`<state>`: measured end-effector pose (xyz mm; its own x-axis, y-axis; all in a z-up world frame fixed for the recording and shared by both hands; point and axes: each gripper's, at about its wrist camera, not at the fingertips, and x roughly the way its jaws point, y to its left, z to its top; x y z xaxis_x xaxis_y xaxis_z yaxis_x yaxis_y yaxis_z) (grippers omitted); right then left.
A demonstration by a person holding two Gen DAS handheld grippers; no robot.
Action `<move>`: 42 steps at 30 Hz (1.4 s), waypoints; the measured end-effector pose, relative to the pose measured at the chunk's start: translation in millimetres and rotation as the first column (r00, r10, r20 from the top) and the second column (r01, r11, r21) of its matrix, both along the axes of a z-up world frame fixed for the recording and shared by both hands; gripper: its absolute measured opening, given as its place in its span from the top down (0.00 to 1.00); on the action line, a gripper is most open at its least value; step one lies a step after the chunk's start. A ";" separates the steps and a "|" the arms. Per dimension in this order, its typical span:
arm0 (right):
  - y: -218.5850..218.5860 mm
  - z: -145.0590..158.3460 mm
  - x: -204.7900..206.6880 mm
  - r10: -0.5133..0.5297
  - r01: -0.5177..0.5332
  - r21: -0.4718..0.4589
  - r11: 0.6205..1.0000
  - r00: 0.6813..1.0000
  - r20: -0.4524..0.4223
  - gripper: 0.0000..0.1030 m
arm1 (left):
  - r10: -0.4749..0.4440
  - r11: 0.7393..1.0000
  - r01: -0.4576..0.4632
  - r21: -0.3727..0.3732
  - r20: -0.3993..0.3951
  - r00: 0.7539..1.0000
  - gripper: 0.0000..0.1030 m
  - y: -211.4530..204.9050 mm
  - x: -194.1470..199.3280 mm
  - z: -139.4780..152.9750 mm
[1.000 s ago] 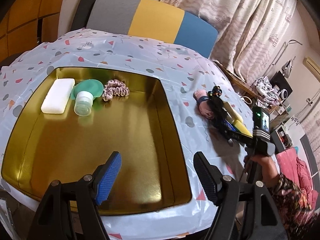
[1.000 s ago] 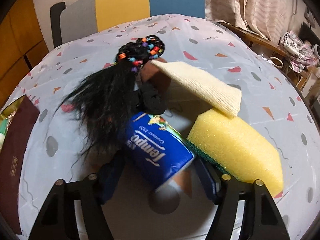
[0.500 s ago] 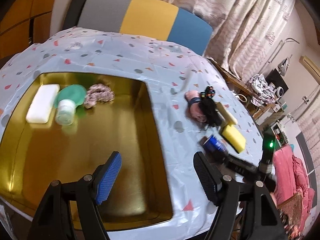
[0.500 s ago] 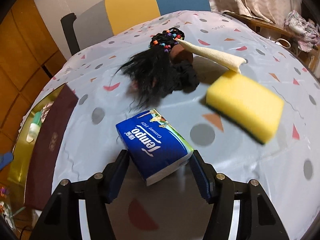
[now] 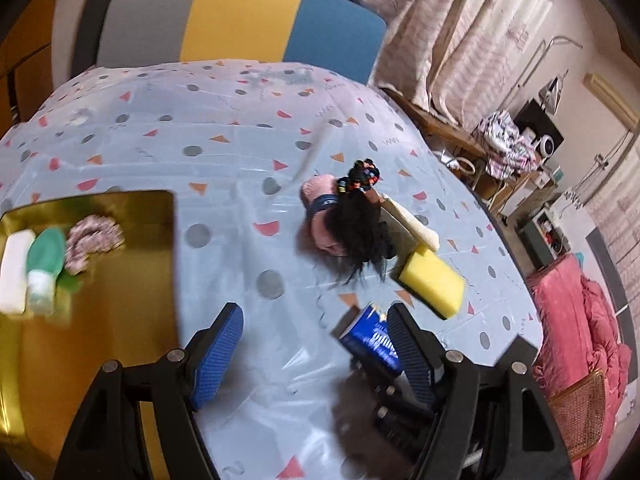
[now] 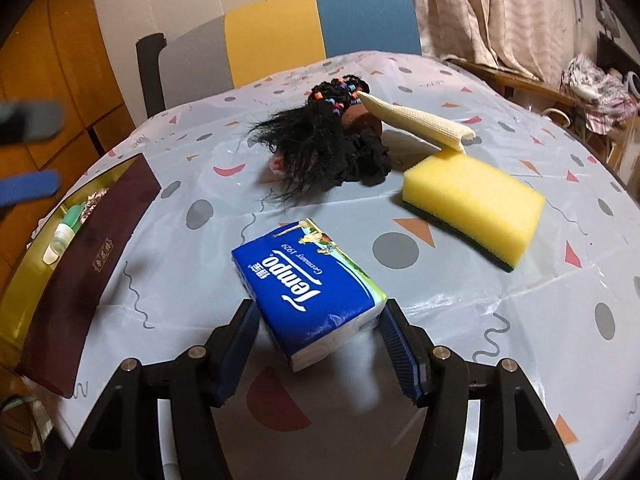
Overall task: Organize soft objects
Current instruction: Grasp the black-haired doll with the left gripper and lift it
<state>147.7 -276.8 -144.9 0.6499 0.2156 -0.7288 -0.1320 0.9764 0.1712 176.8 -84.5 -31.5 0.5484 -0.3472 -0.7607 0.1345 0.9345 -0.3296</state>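
Blue tissue pack (image 5: 374, 340) half behind fingers (image 5: 408, 354)

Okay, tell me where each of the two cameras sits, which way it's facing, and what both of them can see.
Left wrist: on the left gripper, angled down across the patterned table; its open, empty fingers show, gold tray at left.
Right wrist: on the right gripper, angled down toward the chair; its fingers clamp the blue tissue pack.
Shared: tissue pack, yellow sponge, black hairpiece, tray, chair.
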 end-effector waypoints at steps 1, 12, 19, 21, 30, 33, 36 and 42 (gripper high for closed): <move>-0.5 -0.9 -0.9 0.002 -0.002 0.005 1.000 1.000 0.013 0.39 | -0.007 1.000 0.007 0.005 -0.005 1.000 0.27 -7.0 6.4 -0.4; -5.6 -6.4 -5.2 -0.001 -0.004 0.056 0.998 0.997 0.074 0.38 | -0.024 0.998 0.029 0.064 -0.083 0.996 0.27 -66.0 79.4 -18.8; -5.9 -8.3 -5.8 0.002 -0.007 0.060 0.998 0.996 0.087 0.38 | -0.040 0.990 0.045 0.134 -0.041 0.998 0.27 -98.7 121.8 -24.5; -7.2 -8.7 -6.3 0.002 -0.008 0.069 0.998 0.996 0.089 0.38 | -0.049 0.983 0.054 0.177 -0.030 0.998 0.27 -108.9 132.7 -26.6; -9.0 -9.4 -6.8 0.005 -0.012 0.083 0.996 0.996 0.094 0.37 | -0.069 0.955 0.072 0.288 -0.020 0.997 0.27 -127.6 166.2 -55.9; -8.8 -9.7 -6.8 0.005 -0.013 0.084 0.996 0.995 0.096 0.37 | -0.078 0.966 0.088 0.242 -0.050 0.996 0.37 -121.9 170.9 -68.2; -8.3 -9.8 -6.4 0.006 -0.014 0.081 0.997 0.995 0.096 0.37 | -0.096 0.973 0.107 0.205 -0.064 0.993 0.50 -114.8 171.6 -72.9; -5.5 -9.7 -5.8 0.010 -0.017 0.067 0.998 0.995 0.098 0.36 | -0.094 0.983 0.100 0.152 -0.046 0.994 0.67 -103.9 160.2 -65.4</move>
<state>141.9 -282.3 -154.6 0.7137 0.2716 -0.6457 -0.1645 0.9610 0.2224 337.0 -188.4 -96.9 0.4867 -0.2744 -0.8294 0.2172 0.9576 -0.1893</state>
